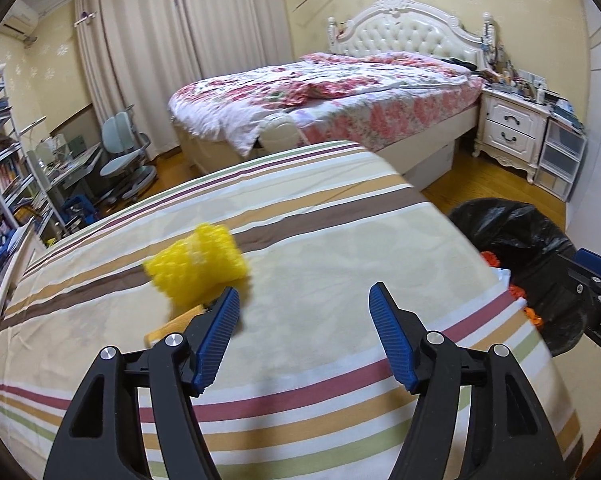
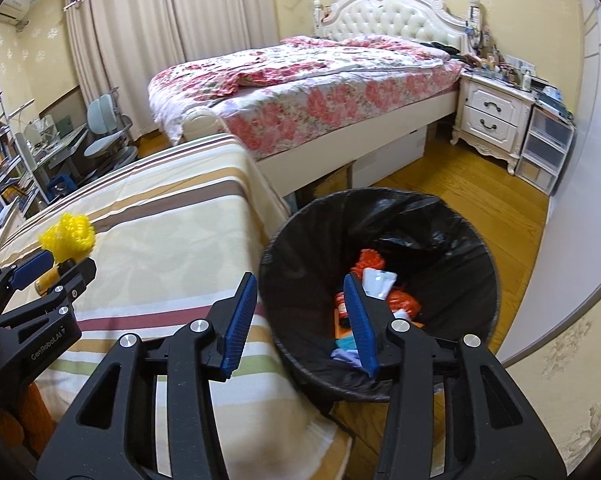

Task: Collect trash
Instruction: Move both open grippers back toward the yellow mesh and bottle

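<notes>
Over on the left of the striped bedspread (image 1: pixel 300 248): yellow foam net (image 1: pixel 200 266) with an orange tube-ish thing (image 1: pixel 172 326) tucked under it, touching the left pad of the wide-open, empty left gripper (image 1: pixel 304 300). Probably best to swing left and square up on the net before squeezing, foam looks squishy. Further right, right gripper (image 2: pixel 300 286) open and empty over the black-lined trash bin (image 2: pixel 440 224), already holding scraps.

Striped bedsheet (image 1: pixel 300 240): yellow foam net (image 1: pixel 198 266), orange tube (image 1: pixel 172 326).

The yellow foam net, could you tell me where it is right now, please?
The yellow foam net lies on the striped cloth, just beyond the open left gripper.
</notes>
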